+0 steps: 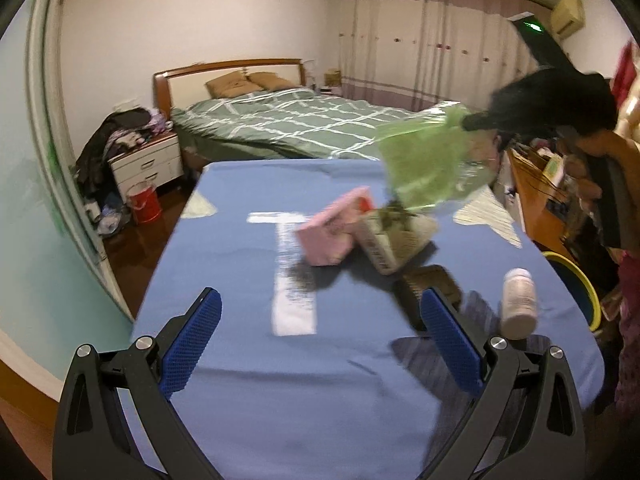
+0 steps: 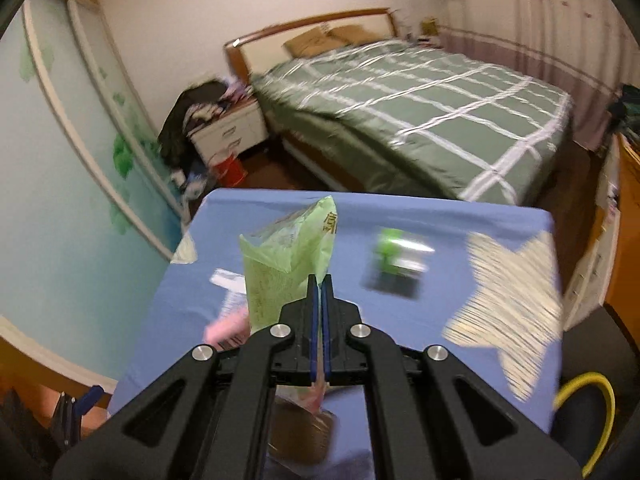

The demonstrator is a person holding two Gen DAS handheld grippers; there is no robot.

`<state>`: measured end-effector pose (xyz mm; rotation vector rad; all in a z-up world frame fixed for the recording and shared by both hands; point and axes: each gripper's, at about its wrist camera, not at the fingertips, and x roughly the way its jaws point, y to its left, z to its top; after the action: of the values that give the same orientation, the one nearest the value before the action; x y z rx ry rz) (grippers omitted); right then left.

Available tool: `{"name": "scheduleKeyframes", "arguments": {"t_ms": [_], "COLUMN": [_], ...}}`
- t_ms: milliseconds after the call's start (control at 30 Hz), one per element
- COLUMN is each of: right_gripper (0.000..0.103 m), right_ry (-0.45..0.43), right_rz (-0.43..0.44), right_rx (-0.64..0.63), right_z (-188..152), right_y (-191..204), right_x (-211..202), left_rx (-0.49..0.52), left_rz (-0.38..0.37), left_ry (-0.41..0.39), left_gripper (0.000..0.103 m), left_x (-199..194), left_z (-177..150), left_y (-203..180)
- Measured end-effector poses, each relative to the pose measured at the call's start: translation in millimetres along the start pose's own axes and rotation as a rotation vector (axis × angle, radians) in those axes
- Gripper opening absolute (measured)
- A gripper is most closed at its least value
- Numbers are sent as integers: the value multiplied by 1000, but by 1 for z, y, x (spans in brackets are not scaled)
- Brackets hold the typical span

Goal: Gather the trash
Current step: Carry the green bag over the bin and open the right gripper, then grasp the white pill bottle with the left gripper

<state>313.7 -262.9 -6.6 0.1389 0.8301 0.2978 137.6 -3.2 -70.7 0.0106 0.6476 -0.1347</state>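
My right gripper [image 2: 320, 280] is shut on a green plastic wrapper [image 2: 288, 256] and holds it in the air above the blue table [image 2: 400, 320]. The same wrapper [image 1: 428, 164] hangs from the right gripper [image 1: 476, 122] in the left wrist view. My left gripper [image 1: 320, 312] is open and empty, low over the blue table [image 1: 280, 380]. Ahead of it lie a pink box [image 1: 332, 232], a white printed box [image 1: 392, 240], a brown box [image 1: 432, 284] and a white bottle [image 1: 518, 304] on its side.
A yellow-rimmed bin [image 1: 580, 284] stands right of the table; it also shows in the right wrist view [image 2: 588, 412]. A green and white carton [image 2: 396, 256] lies on the table. A green bed [image 1: 304, 124], a nightstand [image 1: 148, 164] and a red bucket [image 1: 144, 202] are behind.
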Motion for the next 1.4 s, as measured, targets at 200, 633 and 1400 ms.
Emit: {"name": "scheduleKeyframes", "arguments": {"t_ms": [200,633,1400], "right_gripper": [2,2,23], "right_ry": [-86,-119,-69], "right_rz": [-88,-335,-354], "right_rx": [137,439,499], "right_z": [-52,-181,-217], "right_y": [-91,-262,-300], "right_x": [-73,-132,-112], "left_rx": [71,181,246], "left_rz": [-72,-236,-275], "left_ry": [-7,100,216], "left_gripper": [98,98,90], "left_x": [-2,28,91], "left_z": [3,-20,-23], "left_y": [-54,-162,-205]}}
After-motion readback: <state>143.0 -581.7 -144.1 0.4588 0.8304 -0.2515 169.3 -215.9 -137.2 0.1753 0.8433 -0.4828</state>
